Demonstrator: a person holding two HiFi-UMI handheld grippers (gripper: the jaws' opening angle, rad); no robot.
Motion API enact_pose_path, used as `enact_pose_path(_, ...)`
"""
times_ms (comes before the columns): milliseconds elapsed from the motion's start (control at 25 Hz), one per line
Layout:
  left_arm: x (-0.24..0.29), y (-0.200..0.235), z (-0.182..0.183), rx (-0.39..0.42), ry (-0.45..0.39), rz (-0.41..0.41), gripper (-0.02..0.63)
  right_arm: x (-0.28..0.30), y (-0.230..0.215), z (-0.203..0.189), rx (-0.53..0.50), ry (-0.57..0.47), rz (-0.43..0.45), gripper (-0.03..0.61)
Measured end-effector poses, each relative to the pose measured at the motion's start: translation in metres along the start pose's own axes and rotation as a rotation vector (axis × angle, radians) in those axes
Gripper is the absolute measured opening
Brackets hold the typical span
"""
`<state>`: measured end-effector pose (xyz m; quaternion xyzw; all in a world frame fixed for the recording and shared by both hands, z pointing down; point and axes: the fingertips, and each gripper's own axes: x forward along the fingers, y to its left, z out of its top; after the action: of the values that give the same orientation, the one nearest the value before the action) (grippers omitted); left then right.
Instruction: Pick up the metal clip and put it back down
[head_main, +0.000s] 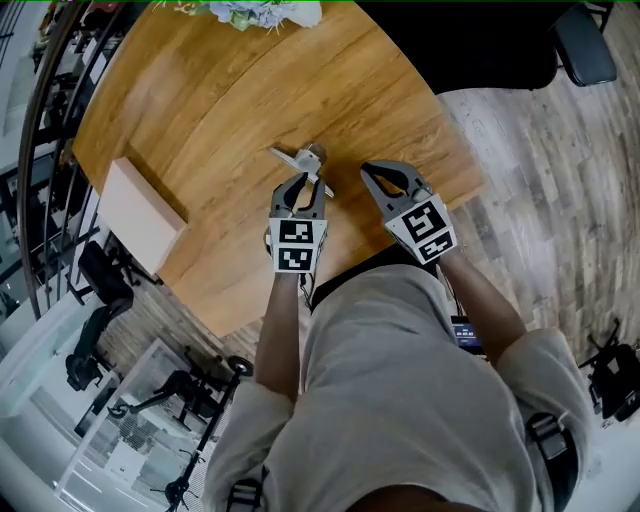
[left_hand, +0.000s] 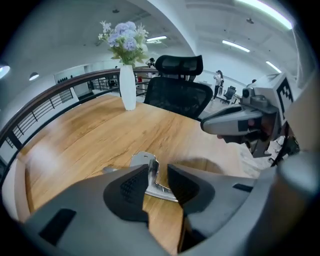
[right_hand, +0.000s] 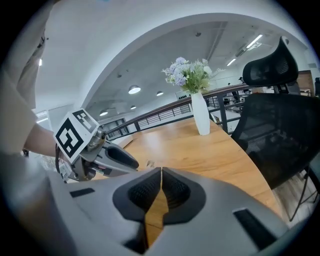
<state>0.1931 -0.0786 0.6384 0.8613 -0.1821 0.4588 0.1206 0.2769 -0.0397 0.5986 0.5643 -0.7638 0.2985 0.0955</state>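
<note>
Metal clip (left_hand: 153, 172) loose inside slightly parted left gripper (left_hand: 159, 177), right gripper (right_hand: 161, 189) clenched, empty.

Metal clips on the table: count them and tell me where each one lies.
1. The metal clip lies on the wooden table, between the parted jaws of the left tool. No other shows, though part of the table is hidden.

Bare tabletop (head_main: 250, 90) surrounds the metal clip (head_main: 300, 160); box (head_main: 140, 215) and vase (left_hand: 128, 87) stand well apart.
</note>
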Motion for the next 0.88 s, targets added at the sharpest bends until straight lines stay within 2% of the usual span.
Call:
enact_pose_path(40,0.005,0.002,-0.002,0.011,0.024,0.003,0.129,0.004,-0.003,-0.001,-0.004,0.008,0.011,0.028)
enact_pose_path(80,0.010,0.004,-0.003,0.020,0.044,0.003,0.163,0.007,-0.007,-0.002,-0.009,0.017,0.019,0.028)
enact_pose_path(240,0.022,0.015,-0.003,0.042,0.087,0.029,0.222,0.017,-0.018,0.004,-0.016,0.028,0.043,0.028)
enact_pose_path(360,0.032,0.022,-0.004,0.107,0.140,0.042,0.263,0.021,-0.025,0.005,-0.017,0.041,0.053,0.028)
enact_pose_path(560,0.047,0.029,-0.006,0.200,0.203,0.022,0.294,0.025,-0.033,0.000,-0.021,0.070,0.065,0.028)
enact_pose_path(880,0.065,0.028,-0.010,0.252,0.256,-0.025,0.311,0.028,-0.045,0.001,-0.013,0.069,0.052,0.028)
